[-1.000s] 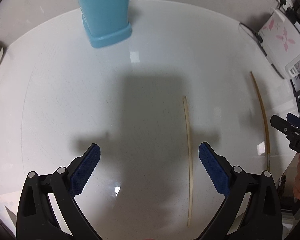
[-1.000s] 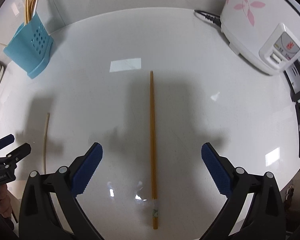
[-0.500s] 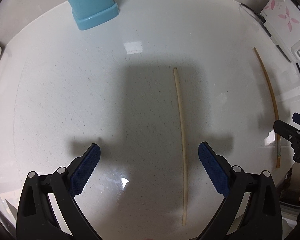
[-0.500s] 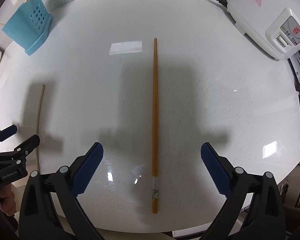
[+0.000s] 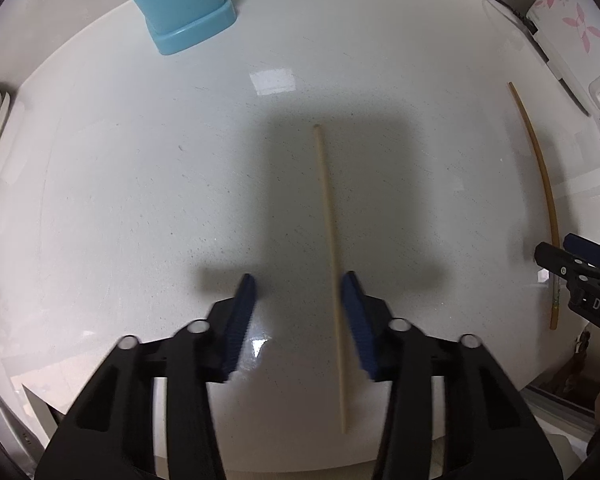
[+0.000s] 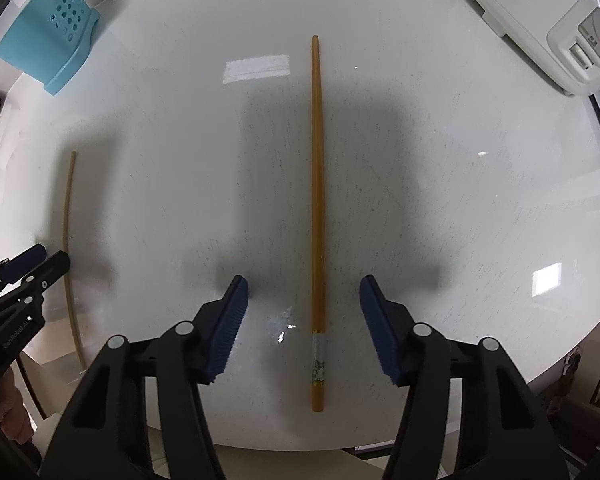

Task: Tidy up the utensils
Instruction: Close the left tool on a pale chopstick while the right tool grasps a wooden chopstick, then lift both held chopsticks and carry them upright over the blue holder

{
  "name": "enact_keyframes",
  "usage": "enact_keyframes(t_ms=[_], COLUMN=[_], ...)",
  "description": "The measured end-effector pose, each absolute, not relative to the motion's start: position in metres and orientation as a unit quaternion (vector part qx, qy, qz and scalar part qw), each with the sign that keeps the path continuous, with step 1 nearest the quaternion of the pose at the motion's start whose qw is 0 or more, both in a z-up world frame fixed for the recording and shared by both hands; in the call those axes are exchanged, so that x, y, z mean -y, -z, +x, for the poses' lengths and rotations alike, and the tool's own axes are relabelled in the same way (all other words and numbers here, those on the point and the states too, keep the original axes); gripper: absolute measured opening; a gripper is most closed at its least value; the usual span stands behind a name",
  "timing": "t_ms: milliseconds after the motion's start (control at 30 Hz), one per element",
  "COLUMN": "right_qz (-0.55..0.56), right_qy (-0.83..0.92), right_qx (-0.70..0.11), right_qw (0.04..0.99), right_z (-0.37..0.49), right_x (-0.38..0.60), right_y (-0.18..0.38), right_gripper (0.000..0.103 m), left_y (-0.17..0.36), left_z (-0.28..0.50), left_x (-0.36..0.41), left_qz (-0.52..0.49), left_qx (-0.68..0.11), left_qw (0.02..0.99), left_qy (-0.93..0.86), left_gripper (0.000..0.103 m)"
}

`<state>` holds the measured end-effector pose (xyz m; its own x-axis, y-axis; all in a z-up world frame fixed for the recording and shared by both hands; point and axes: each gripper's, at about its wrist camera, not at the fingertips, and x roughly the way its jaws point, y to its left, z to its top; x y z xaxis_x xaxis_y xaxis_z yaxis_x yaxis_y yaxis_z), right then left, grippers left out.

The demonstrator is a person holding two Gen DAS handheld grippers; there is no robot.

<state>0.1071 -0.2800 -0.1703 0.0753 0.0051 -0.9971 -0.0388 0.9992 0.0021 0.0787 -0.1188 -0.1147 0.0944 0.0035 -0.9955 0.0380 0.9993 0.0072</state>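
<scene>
On the white desk [image 6: 440,168], both tongs, left [image 5: 298,292] and right [image 6: 303,296], are closing, not yet clamped, around flat chopsticks, pale [image 5: 329,240] and brown [image 6: 318,200]; off-centre pads could flick them away.

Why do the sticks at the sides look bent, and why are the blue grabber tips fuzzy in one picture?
Left wrist view: the fisheye lens curves the brown chopstick near the edge, and the left gripper blurs because its jaws are closing around the pale chopstick. Right wrist view: the middle chopstick looks straight, the pale one at the edge bows, and ceiling light glares on the table.
</scene>
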Motion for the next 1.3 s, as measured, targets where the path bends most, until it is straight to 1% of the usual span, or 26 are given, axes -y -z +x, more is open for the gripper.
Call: enact_keyframes(t_ms=[33,67,100,133,200,233,267,667,700,1033,1300], right_qz=[-0.014,-0.015,-0.016,-0.016,-0.015,-0.015,-0.015,-0.004,-0.003,0.005,0.011], right_qy=[-0.013,-0.010,-0.008,-0.008,-0.008,-0.009,-0.011,-0.003,-0.004,-0.016,-0.030], right_qx=[-0.680,-0.681,-0.681,-0.682,-0.683,-0.684,-0.691,-0.691,-0.690,-0.666,-0.635], right_qw=[0.733,0.732,0.732,0.732,0.730,0.729,0.723,0.723,0.724,0.746,0.772], right_z=[0.107,0.108,0.108,0.108,0.107,0.107,0.109,0.107,0.103,0.104,0.106], right_x=[0.280,0.279,0.279,0.278,0.277,0.277,0.279,0.278,0.279,0.274,0.260], right_y=[0.170,0.170,0.170,0.170,0.168,0.167,0.168,0.171,0.167,0.151,0.125], right_gripper=[0.052,0.050,0.049,0.044,0.032,0.013,0.006,0.006,0.006,0.006,0.006], left_y=[0.114,0.112,0.112,0.112,0.112,0.113,0.113,0.112,0.108,0.085,0.057], left_z=[0.079,0.066,0.066,0.062,0.060,0.058,0.058,0.055,0.056,0.049,0.047], left_x=[0.120,0.111,0.112,0.110,0.107,0.106,0.106,0.102,0.090,0.075,0.058], left_qz=[0.016,0.017,0.019,0.020,0.017,0.016,0.018,0.010,0.010,-0.002,-0.024], left_qx=[-0.675,-0.675,-0.676,-0.677,-0.678,-0.679,-0.679,-0.677,-0.677,-0.654,-0.612], left_qw=[0.738,0.738,0.736,0.736,0.735,0.734,0.734,0.735,0.736,0.756,0.790], left_qy=[0.012,0.012,0.011,0.011,0.010,0.011,0.013,0.019,0.019,0.021,0.027], left_gripper=[0.025,0.020,0.012,0.005,0.004,0.004,0.004,0.004,0.004,0.004,0.004])
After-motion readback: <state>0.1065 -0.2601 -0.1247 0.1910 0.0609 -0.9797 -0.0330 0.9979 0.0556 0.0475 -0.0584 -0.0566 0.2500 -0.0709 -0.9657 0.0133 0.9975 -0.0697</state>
